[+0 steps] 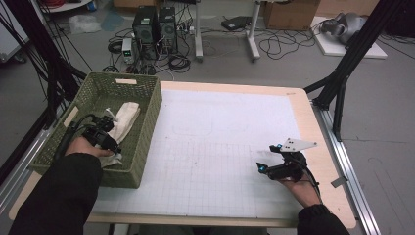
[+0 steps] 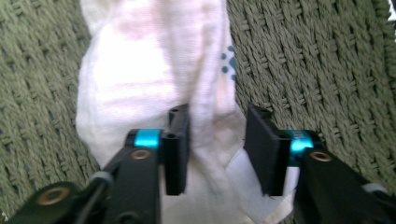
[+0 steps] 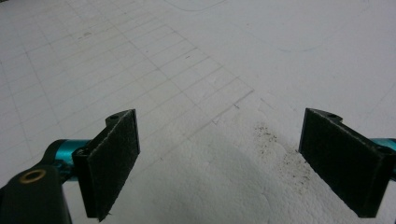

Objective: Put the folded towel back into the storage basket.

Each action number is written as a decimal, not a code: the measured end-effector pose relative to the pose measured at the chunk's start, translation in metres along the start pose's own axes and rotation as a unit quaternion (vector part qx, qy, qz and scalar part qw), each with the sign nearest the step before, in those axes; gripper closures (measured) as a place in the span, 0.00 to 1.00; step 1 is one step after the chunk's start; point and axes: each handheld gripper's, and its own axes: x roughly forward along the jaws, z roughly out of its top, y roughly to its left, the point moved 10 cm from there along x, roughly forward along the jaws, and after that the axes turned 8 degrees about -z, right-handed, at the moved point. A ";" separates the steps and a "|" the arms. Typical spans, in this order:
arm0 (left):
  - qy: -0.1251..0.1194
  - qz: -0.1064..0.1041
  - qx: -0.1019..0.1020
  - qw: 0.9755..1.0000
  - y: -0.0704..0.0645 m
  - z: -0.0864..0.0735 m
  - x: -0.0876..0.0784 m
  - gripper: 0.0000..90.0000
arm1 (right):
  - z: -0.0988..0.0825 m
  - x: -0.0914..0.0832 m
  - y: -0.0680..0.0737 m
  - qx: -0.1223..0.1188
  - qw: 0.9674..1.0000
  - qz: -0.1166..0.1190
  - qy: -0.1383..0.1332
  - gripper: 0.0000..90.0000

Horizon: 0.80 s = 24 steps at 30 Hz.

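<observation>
A white cloth lies crumpled inside the green woven basket at the table's left. My left gripper is down in the basket, over the near end of the cloth. In the left gripper view its jaws stand apart with a fold of the cloth running between them, and the pads do not press on it. The basket's woven floor shows on both sides. My right gripper rests low over the white gridded mat at the front right. It is open, with nothing between its pads but bare mat.
The basket takes up the table's left edge. A black frame leg stands off the table's right rear corner. Computer towers and loose cables lie on the floor behind the table.
</observation>
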 end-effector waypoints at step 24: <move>0.006 -0.010 0.064 0.998 -0.011 0.000 -0.023 0.64 | 0.003 -0.001 0.002 0.007 1.000 0.005 -0.003 0.13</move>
